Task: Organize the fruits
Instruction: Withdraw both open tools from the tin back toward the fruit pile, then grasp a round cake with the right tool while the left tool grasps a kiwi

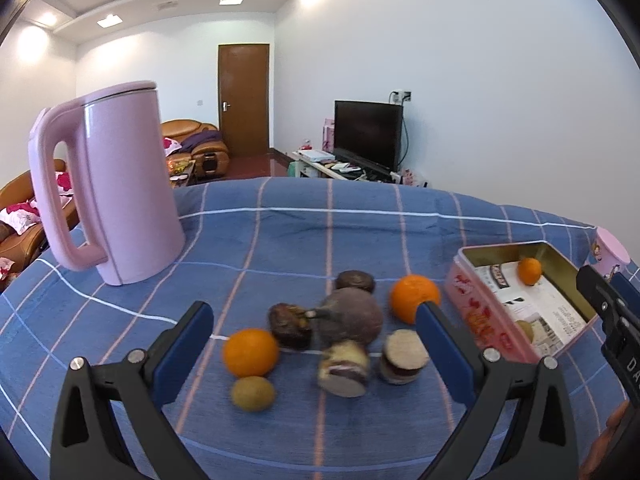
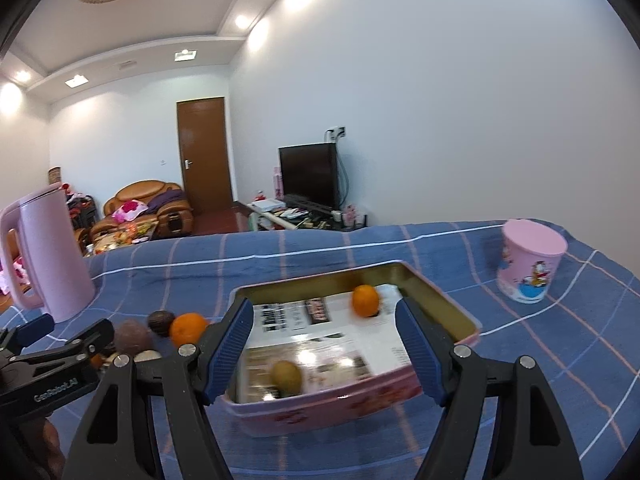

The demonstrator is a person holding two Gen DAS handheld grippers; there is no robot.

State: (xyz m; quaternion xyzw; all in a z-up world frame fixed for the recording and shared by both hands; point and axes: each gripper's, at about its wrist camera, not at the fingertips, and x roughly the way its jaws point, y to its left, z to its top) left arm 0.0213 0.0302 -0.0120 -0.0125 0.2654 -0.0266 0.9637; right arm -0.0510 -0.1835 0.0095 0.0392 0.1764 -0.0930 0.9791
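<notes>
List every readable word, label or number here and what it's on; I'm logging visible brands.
"GenRobot.AI": on the left claw body, right wrist view.
"DA": cut-off letters on the right claw body, left wrist view.
Printed paper lining the pink tin: too blurred.
Pink cartoon cup: no readable text.

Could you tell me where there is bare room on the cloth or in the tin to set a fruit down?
Bare cloth lies between the kettle and the fruit cluster, and between the tin and the pink cup. Inside the tin, paper is bare between its orange and kiwi. The cluster is crowded.
</notes>
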